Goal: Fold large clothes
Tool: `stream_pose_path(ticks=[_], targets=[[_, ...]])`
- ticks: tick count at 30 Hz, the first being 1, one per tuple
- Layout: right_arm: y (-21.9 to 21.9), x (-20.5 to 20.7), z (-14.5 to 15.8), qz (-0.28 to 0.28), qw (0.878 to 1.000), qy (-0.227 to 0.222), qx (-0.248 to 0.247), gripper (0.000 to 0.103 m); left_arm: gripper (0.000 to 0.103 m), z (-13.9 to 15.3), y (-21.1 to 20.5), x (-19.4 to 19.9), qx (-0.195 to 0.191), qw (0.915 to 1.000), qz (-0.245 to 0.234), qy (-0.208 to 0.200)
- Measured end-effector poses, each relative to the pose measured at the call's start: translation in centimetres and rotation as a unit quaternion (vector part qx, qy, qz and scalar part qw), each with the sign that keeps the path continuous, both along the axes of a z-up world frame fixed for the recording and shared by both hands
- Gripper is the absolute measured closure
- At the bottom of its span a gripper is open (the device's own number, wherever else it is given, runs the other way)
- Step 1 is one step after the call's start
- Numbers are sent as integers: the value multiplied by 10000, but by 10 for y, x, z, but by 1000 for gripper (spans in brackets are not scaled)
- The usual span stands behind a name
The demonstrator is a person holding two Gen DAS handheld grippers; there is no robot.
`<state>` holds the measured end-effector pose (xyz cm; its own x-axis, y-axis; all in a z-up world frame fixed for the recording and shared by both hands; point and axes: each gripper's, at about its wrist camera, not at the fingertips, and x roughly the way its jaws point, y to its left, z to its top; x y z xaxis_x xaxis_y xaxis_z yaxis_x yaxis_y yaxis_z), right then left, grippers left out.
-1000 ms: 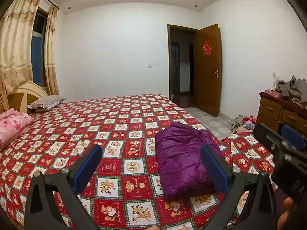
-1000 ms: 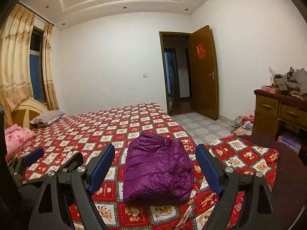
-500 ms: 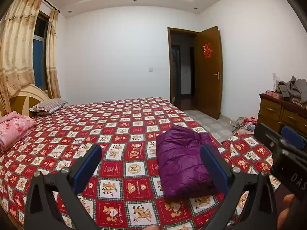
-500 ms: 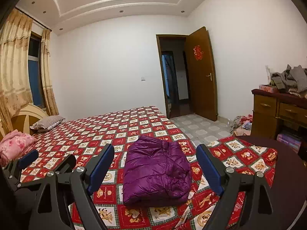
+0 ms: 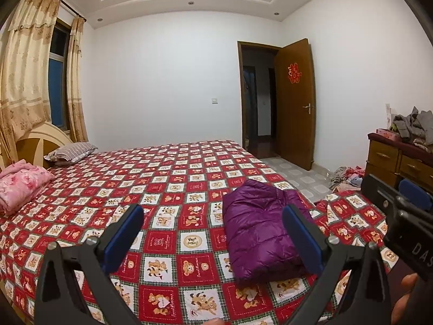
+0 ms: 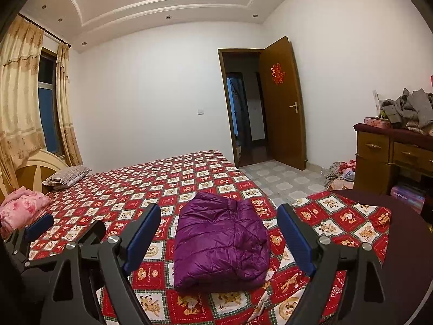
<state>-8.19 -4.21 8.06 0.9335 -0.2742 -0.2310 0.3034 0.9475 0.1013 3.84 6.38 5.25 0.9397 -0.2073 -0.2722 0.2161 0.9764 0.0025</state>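
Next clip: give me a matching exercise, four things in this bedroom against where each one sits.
Things:
1. purple jacket
2. pink bedding
3. grey clothes
4. red ornament

Places:
A. on the open door
B. folded, near the foot of the bed
C. piled on the wooden dresser
D. by the headboard, at the left

Pairs: 1-B, 2-D, 3-C, 4-A

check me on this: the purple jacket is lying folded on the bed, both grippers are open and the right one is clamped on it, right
Not quite. The right gripper is not clamped on the purple jacket: the right wrist view shows its blue pads standing wide apart, clear of the fabric. The rest holds: the jacket lies folded on the bed, and the left gripper is open too.
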Motion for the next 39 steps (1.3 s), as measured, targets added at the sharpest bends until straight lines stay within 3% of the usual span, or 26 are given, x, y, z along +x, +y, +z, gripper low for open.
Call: stream_pose_path(ticks=[39], targets=[[2, -8, 1, -157, 9998, -97, 0, 15, 0, 5, -4, -3, 27, 9999, 100, -131]])
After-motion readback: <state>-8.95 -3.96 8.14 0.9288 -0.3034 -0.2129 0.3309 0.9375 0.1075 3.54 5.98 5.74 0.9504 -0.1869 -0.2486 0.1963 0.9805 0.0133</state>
